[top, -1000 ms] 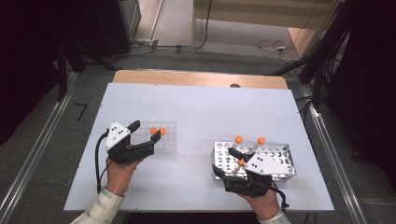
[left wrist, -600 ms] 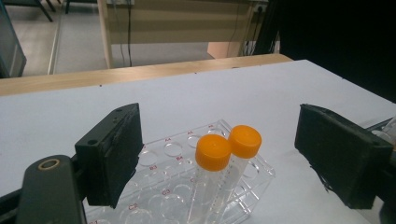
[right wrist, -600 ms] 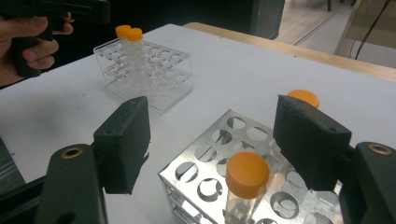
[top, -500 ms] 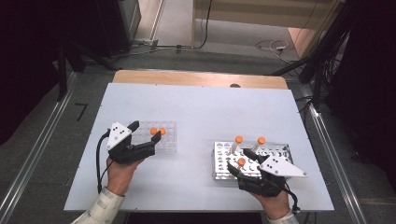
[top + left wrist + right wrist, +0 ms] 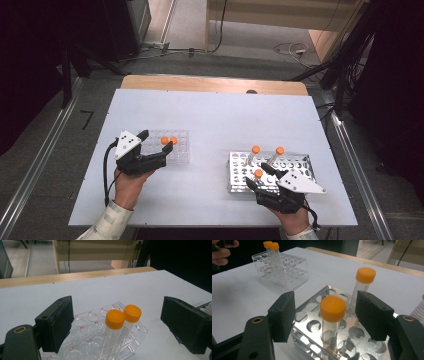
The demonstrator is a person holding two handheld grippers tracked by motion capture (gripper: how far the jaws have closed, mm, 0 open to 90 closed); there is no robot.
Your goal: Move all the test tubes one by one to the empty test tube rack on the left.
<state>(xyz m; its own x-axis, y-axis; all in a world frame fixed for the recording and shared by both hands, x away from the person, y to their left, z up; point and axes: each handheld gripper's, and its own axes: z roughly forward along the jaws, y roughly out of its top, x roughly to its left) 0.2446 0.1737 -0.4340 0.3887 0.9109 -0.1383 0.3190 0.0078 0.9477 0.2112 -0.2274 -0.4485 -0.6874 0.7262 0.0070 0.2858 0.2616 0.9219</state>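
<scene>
A metal rack [image 5: 295, 167] of round holes stands on the white table [image 5: 215, 115], toward its near right. Three clear tubes with orange caps stand in the metal rack: the nearest tube [image 5: 332, 322] at its near left part, the second tube [image 5: 362, 287] just beyond it, and a third tube [image 5: 274, 155] to the right of the second. The right tongs [image 5: 257, 176] are spread, with one jaw on each side of the nearest tube and not touching it; the person's right hand [image 5: 292, 222] holds them at the table's near edge. To the left of the metal rack, well apart from it, sits a clear plastic rack [image 5: 177, 152] with lettered wells, holding two orange-capped tubes [image 5: 120, 325] side by side, caps touching. The left tongs [image 5: 156, 140] are spread wide, one jaw on each side of the clear plastic rack, gripping nothing.
</scene>
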